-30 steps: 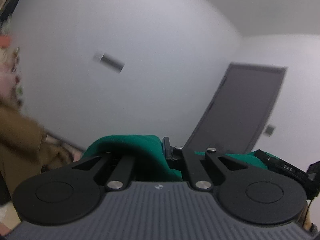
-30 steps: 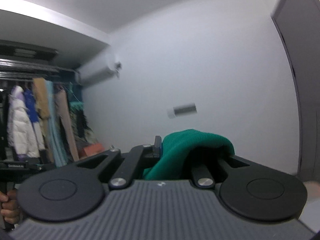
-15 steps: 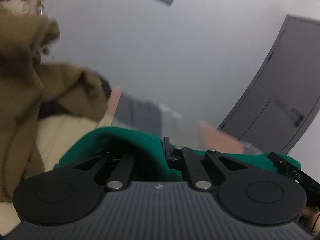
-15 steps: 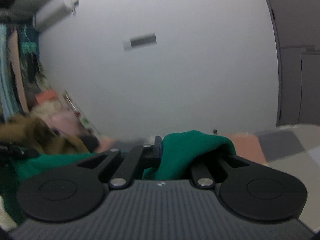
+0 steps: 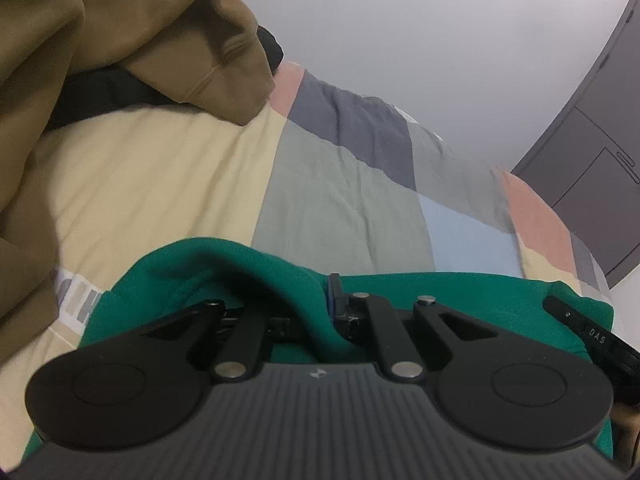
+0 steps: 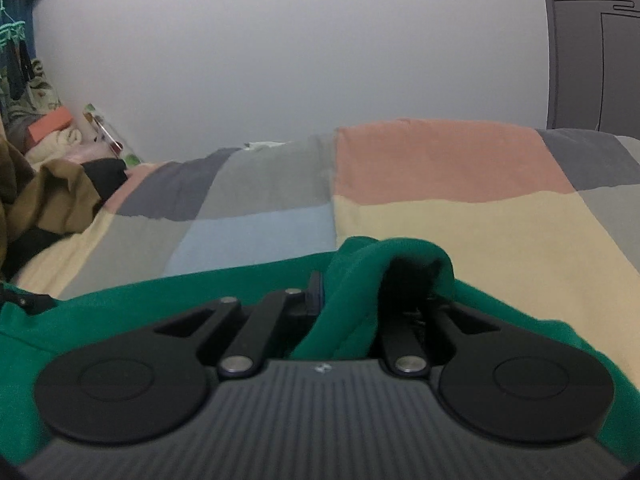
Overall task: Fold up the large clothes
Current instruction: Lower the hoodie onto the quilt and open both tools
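Patchwork bedding (image 5: 344, 184) spreads below us. We hold the green garment (image 6: 120, 300) just above it, left gripper (image 5: 328, 308) and right gripper (image 6: 340, 304) each with jaws clenched on a bunched edge. Soft and limp, it seems best held by its corners.

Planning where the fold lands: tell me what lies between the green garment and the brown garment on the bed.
In the left wrist view, only bare cream bedcover lies between the green garment and the brown garment.
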Motion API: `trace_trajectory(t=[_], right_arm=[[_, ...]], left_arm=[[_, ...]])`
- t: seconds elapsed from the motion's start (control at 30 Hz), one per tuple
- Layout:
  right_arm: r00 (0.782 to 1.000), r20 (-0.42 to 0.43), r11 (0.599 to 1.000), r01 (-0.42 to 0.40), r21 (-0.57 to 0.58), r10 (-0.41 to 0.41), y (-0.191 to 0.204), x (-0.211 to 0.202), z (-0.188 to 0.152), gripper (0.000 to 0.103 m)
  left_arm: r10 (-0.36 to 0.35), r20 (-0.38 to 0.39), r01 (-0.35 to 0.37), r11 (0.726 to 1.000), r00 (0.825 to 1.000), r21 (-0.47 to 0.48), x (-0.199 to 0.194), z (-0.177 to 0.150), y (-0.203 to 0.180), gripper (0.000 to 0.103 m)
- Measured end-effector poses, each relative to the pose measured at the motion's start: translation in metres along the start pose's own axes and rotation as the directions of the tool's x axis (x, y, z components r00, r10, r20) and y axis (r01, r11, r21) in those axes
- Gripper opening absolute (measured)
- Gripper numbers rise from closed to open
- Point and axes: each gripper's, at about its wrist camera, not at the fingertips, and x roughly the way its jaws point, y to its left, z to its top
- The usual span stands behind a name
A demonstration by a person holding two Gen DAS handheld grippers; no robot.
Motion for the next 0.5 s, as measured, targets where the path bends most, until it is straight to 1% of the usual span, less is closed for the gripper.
trace_trajectory(t=[0.03, 0.07, 0.1, 0.13, 0.17, 0.2, 0.23, 0.3, 0.37, 0.4, 0.5], right_arm=[[1.000, 0.001, 1.000, -0.004, 0.002, 0.004, 0.001, -0.003, 0.001, 0.007], [1.000, 0.001, 1.000, -0.009, 0.008, 0.009, -0.003, -0.005, -0.002, 0.008], [1.000, 0.001, 1.000, -0.016, 0.016, 0.016, -0.004, -0.009, -0.001, 0.008], [1.000, -0.002, 0.999, -0.023, 0.025, 0.023, -0.004, -0.013, 0.000, 0.009], [1.000, -0.006, 0.999, -0.027, 0.034, 0.028, -0.004, -0.018, 0.001, 0.011], [1.000, -0.011, 0.999, -0.027, 0.043, 0.027, -0.002, -0.023, 0.003, 0.020], [0.999, -0.014, 0.998, -0.032, 0.051, 0.033, -0.001, -0.029, 0.004, 0.033], [0.998, -0.011, 0.996, -0.055, 0.068, 0.056, 0.002, -0.040, 0.006, 0.041], [0.999, -0.004, 0.997, -0.053, 0.061, 0.053, 0.007, -0.051, 0.008, 0.042], [0.999, 0.004, 0.997, -0.046, 0.055, 0.046, 0.010, -0.063, 0.008, 0.044], [0.999, 0.019, 0.998, -0.029, 0.052, 0.028, 0.017, -0.100, 0.007, 0.045]], left_arm=[[0.005, -0.004, -0.005, 1.000, 1.000, 0.007, -0.001, 0.001, -0.001, 0.010], [0.010, -0.007, -0.010, 1.000, 1.000, 0.015, -0.007, 0.002, -0.005, 0.015], [0.020, -0.014, -0.020, 1.000, 1.000, 0.024, -0.010, 0.003, -0.007, 0.022], [0.025, -0.017, -0.024, 0.999, 1.000, 0.030, -0.015, 0.003, -0.010, 0.026], [0.029, -0.017, -0.029, 0.999, 0.999, 0.033, -0.021, 0.004, -0.011, 0.036], [0.031, -0.011, -0.030, 0.999, 0.999, 0.036, -0.029, 0.004, -0.013, 0.044], [0.029, 0.000, -0.029, 0.999, 1.000, 0.040, -0.038, 0.004, -0.014, 0.046], [0.035, 0.023, -0.036, 0.998, 0.999, 0.053, -0.061, 0.003, -0.018, 0.048], [0.034, 0.042, -0.036, 0.998, 0.999, 0.055, -0.087, -0.001, -0.022, 0.048], [0.031, 0.050, -0.034, 0.998, 0.998, 0.056, -0.101, -0.004, -0.023, 0.048], [0.030, 0.067, -0.034, 0.998, 0.997, 0.060, -0.141, -0.019, -0.026, 0.048]])
